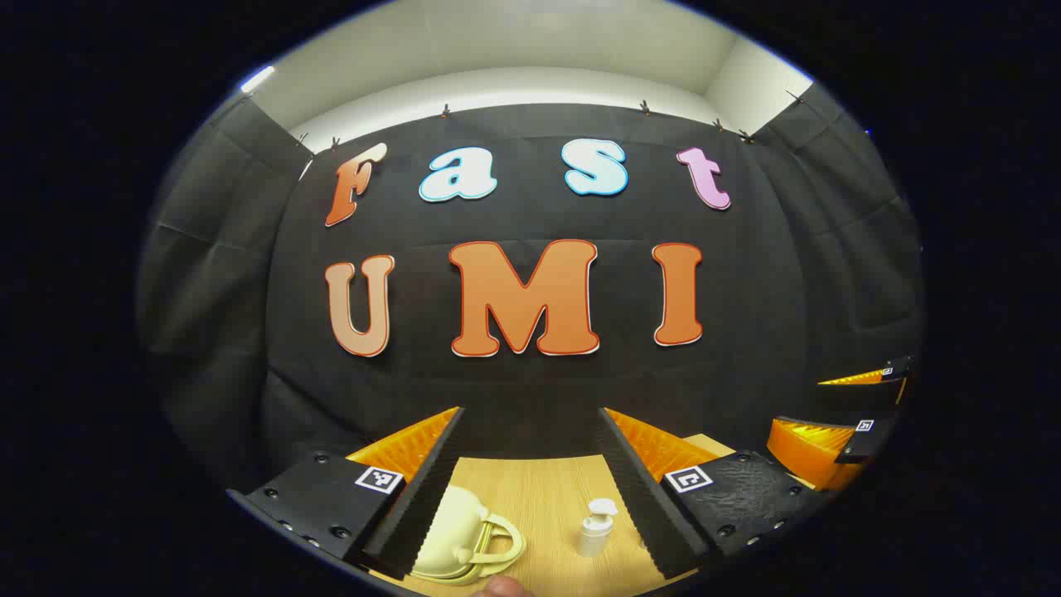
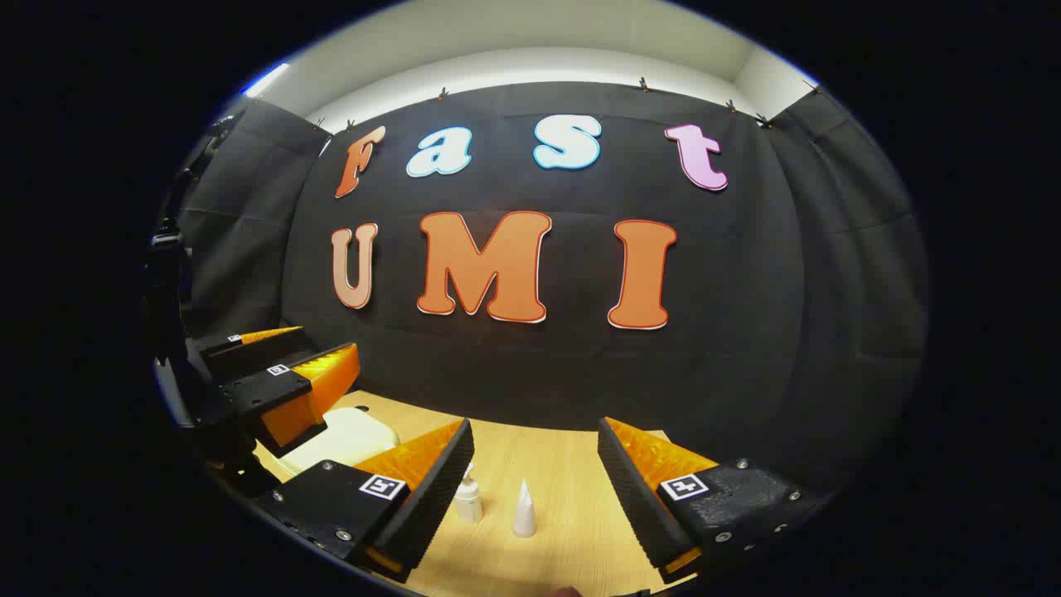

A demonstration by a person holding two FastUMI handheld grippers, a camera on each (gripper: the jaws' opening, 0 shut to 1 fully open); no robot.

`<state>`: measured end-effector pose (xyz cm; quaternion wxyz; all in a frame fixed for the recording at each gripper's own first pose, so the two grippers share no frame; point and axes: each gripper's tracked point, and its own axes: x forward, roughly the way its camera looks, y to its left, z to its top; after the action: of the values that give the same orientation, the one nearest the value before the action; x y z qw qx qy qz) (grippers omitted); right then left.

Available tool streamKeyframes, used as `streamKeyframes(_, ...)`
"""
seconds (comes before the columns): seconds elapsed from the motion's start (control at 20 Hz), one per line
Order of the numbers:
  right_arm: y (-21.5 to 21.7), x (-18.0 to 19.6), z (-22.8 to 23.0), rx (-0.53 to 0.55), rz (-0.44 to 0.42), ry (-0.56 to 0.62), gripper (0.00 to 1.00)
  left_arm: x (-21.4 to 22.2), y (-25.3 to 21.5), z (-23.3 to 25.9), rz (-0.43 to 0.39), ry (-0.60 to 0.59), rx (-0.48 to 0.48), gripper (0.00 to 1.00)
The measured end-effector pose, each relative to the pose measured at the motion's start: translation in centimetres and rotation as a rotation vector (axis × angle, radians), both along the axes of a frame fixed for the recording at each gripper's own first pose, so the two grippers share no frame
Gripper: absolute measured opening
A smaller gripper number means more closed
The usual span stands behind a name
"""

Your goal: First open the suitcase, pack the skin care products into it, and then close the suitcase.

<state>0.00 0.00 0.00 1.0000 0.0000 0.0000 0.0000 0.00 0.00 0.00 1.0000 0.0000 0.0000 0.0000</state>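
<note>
Currently opening not begun: suitcase [image 1: 456,535] closed on bench [image 1: 547,489], pump bottle [image 1: 597,526] beside it. Both grippers' fingers spread, empty. Next: left gripper [image 1: 530,464] descends to lid.

I saw a black cloth booth wall [image 1: 530,381] behind a light wooden table [image 1: 539,497], under a white ceiling [image 2: 530,41].

My left gripper view: my own finger [image 1: 419,497] hides the left part of the cream suitcase [image 1: 460,535]; the view's lower edge cuts its base; my right gripper view: my finger [image 2: 431,489] covers part of the small pump bottle [image 2: 468,500].
</note>
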Motion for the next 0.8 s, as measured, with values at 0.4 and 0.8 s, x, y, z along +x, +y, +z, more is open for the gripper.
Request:
streamKeyframes(0.4, 3.1, 1.5, 0.2, -0.017, -0.003, 0.001, 0.96, 0.9, 0.4, 0.5, -0.054, -0.017, 0.020, 1.00)
streamKeyframes(0.8, 2.4, 2.3, 0.7, -0.021, -0.057, -0.008, 0.96, 1.2, 1.6, 0.5, -0.039, -0.026, 0.035, 1.00)
